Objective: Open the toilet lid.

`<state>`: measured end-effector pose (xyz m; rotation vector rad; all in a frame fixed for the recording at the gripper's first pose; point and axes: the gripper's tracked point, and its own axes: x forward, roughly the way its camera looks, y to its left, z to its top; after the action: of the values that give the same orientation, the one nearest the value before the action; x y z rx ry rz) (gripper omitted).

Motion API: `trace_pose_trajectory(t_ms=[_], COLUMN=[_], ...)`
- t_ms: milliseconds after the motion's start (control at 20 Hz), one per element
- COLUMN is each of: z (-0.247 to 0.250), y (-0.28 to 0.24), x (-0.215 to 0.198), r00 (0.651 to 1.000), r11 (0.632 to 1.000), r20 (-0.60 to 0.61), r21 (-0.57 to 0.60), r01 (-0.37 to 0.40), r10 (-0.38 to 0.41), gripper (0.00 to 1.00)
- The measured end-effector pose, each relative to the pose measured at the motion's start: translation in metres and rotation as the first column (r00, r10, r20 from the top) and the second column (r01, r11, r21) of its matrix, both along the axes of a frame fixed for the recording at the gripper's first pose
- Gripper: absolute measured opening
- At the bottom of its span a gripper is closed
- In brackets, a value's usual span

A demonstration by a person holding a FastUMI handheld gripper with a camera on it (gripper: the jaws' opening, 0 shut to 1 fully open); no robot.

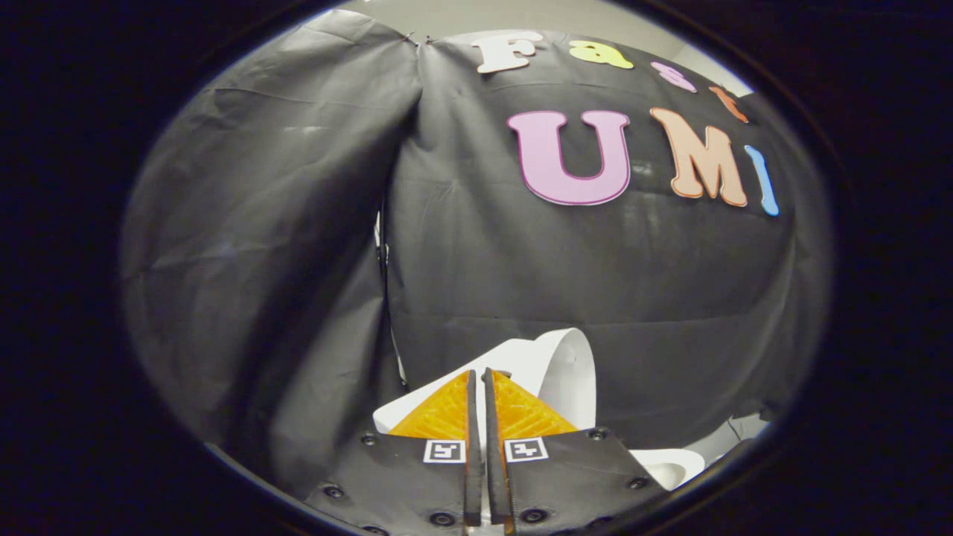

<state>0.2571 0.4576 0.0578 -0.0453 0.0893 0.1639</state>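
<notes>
- Gripper view: the gripper [479, 374] points slightly upward toward the booth's wall of creased black cloth [313, 223], its two fingers [471, 417] drawn together with only a thin slit between them and nothing pinched there.
- The glossy white plastic toilet lid [569, 368] is just beyond the fingertips, raised and standing nearly upright against the cloth wall, its curved top edge rising slightly above and to the right of the tips.
- Whether the fingertips touch the lid cannot be told, since they overlap it in the view.
- Below and right of the fingers, part of the white toilet rim [674, 469] shows beside the raised lid.
</notes>
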Motion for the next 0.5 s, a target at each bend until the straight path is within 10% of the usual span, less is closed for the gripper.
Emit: trace_pose_trajectory(t_ms=[500], z=[-0.031], y=[0.000], x=[0.000], r00=[0.997], r11=[0.999], r20=[-0.078], r21=[-0.042], r01=[-0.028], r10=[0.024], gripper=[0.05])
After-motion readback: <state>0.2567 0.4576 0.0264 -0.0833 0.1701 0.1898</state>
